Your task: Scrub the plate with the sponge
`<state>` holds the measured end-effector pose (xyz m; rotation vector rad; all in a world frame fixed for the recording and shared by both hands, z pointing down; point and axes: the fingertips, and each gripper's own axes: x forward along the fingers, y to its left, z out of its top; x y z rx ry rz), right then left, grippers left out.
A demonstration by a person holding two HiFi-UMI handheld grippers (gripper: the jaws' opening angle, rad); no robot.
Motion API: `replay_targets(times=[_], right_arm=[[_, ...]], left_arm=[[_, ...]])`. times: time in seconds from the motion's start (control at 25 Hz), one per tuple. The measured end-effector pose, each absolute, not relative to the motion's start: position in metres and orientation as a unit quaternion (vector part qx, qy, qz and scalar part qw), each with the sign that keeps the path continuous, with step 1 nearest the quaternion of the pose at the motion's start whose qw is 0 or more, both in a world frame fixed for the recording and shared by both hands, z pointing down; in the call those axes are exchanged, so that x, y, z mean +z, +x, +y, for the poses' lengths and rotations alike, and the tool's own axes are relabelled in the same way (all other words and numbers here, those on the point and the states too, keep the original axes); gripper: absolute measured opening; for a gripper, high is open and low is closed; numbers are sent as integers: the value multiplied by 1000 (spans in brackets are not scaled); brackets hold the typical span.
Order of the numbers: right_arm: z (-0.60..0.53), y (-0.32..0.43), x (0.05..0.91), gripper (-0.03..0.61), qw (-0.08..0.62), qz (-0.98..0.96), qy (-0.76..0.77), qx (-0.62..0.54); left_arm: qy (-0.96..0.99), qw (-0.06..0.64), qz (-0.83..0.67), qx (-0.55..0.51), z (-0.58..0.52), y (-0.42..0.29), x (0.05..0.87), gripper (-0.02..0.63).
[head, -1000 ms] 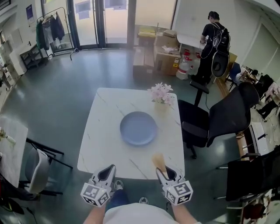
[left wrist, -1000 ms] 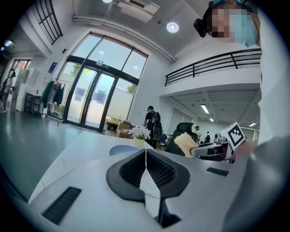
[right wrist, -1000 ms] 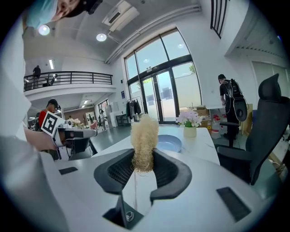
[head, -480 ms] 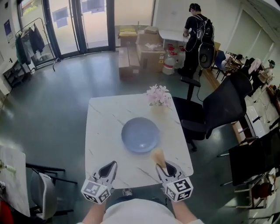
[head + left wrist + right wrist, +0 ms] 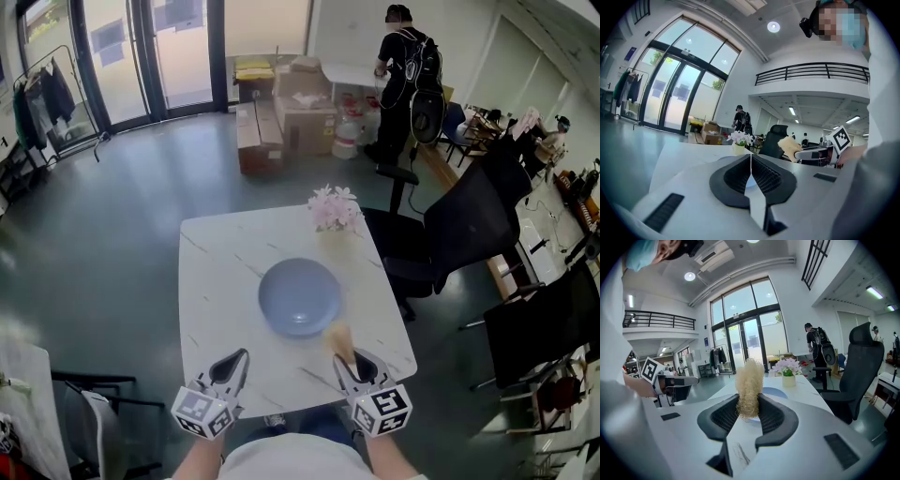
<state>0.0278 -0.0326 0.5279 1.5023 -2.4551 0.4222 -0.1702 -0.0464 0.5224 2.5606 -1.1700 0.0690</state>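
Plate point(image 5: 300, 296) one, sponge point(image 5: 750, 378) one — seemingly loofah — clamped in right tongs point(image 5: 749, 409).

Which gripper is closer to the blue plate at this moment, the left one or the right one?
Right. The right gripper, holding the sponge, hovers off the near-right rim of the plate; the left gripper sits farther off, near-left.

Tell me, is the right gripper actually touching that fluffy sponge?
Touching. The right gripper view shows the right gripper pinching the sponge at its lower end, both jaws pressed against it with no gap.
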Motion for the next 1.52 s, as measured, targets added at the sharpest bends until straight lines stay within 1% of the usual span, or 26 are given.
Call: replay_targets(times=[0.88, 1.52], right_arm=[[-111, 72, 539, 124, 127, -860, 470, 150], [-136, 72, 553, 124, 130, -872, 442, 164]], left_arm=[[877, 174, -448, 30, -119, -126, 534, 32], [865, 188, -464, 43, -136, -117, 547, 32]])
